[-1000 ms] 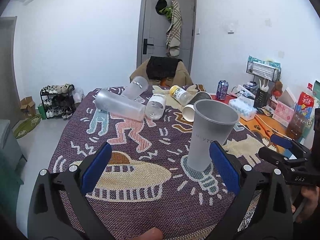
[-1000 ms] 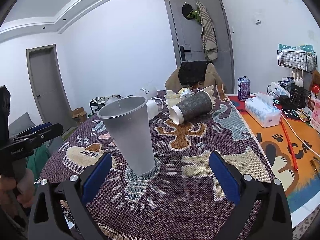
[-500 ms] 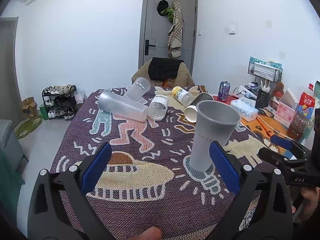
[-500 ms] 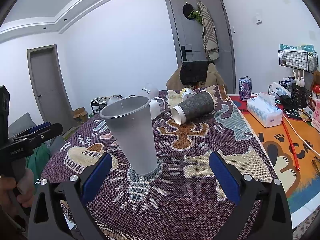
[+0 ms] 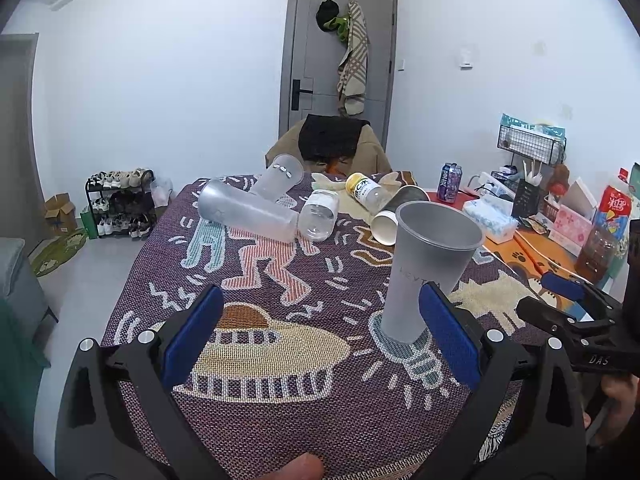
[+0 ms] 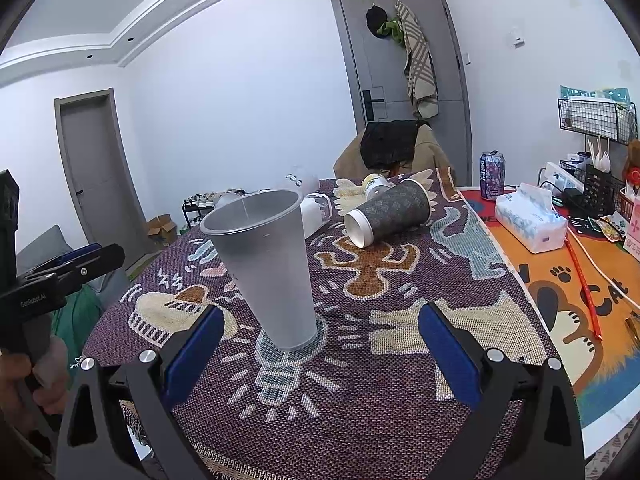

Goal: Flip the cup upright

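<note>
A frosted grey plastic cup stands upright on the patterned tablecloth, mouth up; it also shows in the right wrist view. My left gripper is open and empty, near the table's front edge, with the cup just beyond its right finger. My right gripper is open and empty, with the cup just ahead of its left finger. Further back lie a dark paper cup on its side, two frosted cups and clear bottles, all lying down.
A chair with a dark garment stands at the table's far end. On the right are a tissue pack, a purple can, a wire rack and boxes on an orange mat. A shoe rack stands on the floor at left.
Both grippers have drawn back slightly from the upright cup and stay open. The cup has not moved.
</note>
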Available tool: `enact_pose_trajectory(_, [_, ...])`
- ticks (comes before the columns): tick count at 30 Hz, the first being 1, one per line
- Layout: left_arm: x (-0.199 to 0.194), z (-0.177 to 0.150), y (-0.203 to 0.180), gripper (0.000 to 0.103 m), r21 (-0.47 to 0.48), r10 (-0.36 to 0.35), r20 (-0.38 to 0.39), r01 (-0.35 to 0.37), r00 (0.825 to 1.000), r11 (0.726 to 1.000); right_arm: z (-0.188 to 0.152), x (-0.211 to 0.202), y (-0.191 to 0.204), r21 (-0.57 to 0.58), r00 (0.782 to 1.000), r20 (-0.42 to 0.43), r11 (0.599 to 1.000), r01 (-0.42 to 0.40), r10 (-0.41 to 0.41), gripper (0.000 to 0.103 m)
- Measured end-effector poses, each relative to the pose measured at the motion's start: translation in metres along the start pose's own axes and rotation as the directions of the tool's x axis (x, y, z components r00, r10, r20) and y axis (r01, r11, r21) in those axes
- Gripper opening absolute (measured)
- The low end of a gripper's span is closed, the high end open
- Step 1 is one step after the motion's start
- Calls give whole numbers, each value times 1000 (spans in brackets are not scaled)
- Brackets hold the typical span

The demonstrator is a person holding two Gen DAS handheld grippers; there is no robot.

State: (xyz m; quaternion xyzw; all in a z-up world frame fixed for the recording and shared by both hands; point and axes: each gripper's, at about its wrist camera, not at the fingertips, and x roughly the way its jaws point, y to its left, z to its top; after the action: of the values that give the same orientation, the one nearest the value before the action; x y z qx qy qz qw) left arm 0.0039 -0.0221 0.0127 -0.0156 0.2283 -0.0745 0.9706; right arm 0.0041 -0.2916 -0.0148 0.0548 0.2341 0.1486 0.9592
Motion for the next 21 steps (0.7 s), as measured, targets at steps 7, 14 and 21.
enact_pose_trajectory(7, [0, 0, 0, 97, 1, 2, 1, -2, 1000, 1000, 0, 0, 1, -2, 1000, -2, 1000, -2, 2, 96])
enact_pose_trajectory(14, [0, -1, 0, 97, 6, 4, 1, -4, 1000, 1000, 0, 1, 2, -8, 1000, -1, 1000, 1, -1, 95])
enact_pose_trajectory(21, [0, -1, -6, 97, 32, 2, 14, -2, 1000, 999, 0, 1, 5, -14, 1000, -6, 1000, 4, -4, 95])
